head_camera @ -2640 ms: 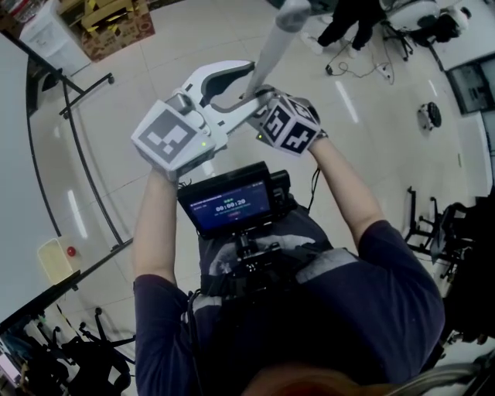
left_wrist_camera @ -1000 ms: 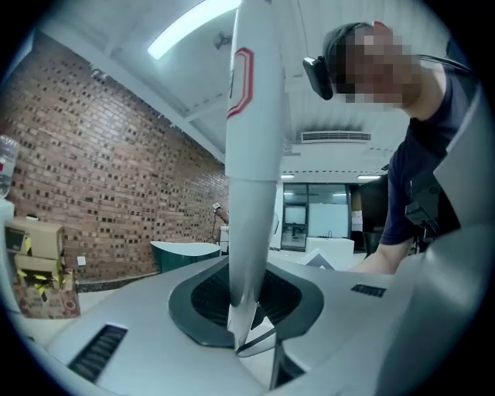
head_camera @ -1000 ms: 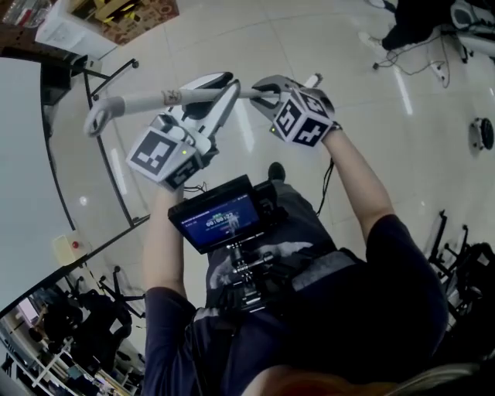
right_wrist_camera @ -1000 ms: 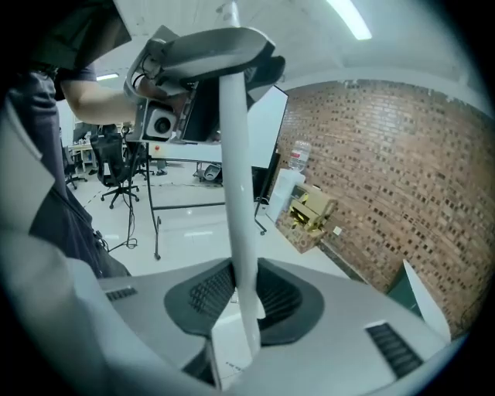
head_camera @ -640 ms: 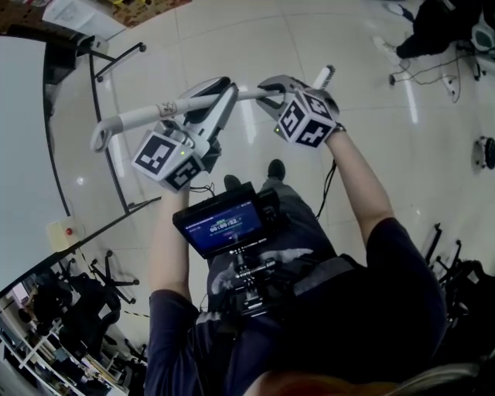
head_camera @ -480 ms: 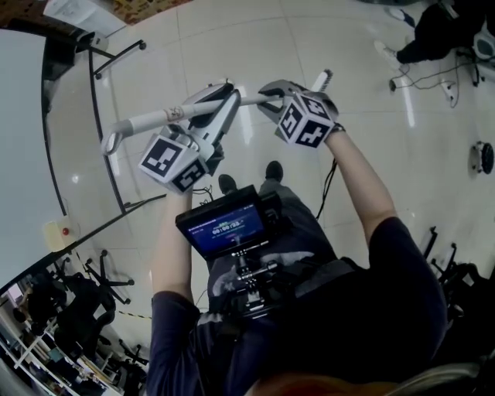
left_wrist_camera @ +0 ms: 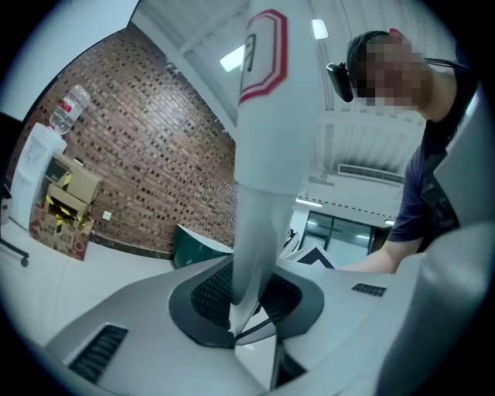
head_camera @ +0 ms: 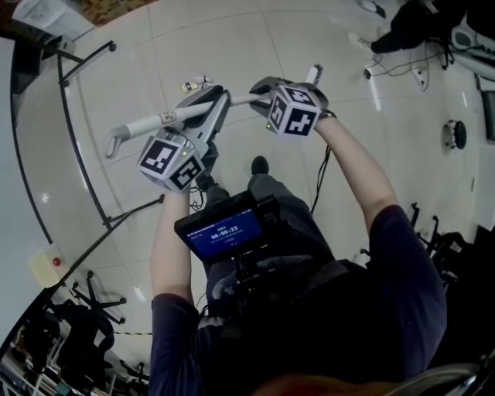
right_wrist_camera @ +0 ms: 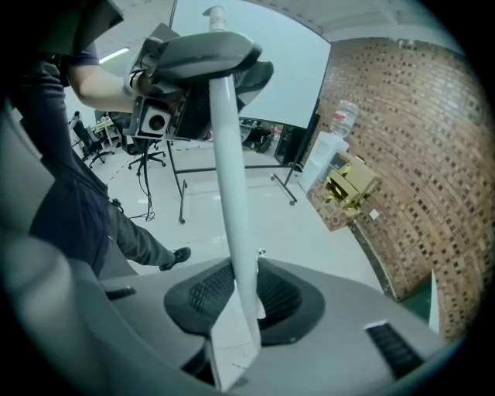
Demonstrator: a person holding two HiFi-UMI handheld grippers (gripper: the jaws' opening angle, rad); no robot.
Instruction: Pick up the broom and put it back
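Observation:
The broom's white handle (head_camera: 155,122) lies nearly level across my front, its grey hooked end at the left. The broom's head is out of sight. My left gripper (head_camera: 216,99) is shut on the handle near its middle. My right gripper (head_camera: 260,93) is shut on it a short way to the right. In the left gripper view the handle (left_wrist_camera: 267,155), with a red-outlined label, rises from between the pads of the left gripper (left_wrist_camera: 251,309). In the right gripper view the handle (right_wrist_camera: 228,155) runs up from the right gripper (right_wrist_camera: 244,298) to the left gripper (right_wrist_camera: 205,50).
A black stand with splayed legs (head_camera: 77,155) holds a white board at the left. A small object (head_camera: 197,81) lies on the pale tiled floor beyond the handle. Another person (head_camera: 402,23) and cables are at the top right. Cardboard boxes (right_wrist_camera: 352,186) sit by a brick wall.
The handle, which pointed up and away earlier, now lies across my front. Both grippers have come down with it and still hold it.

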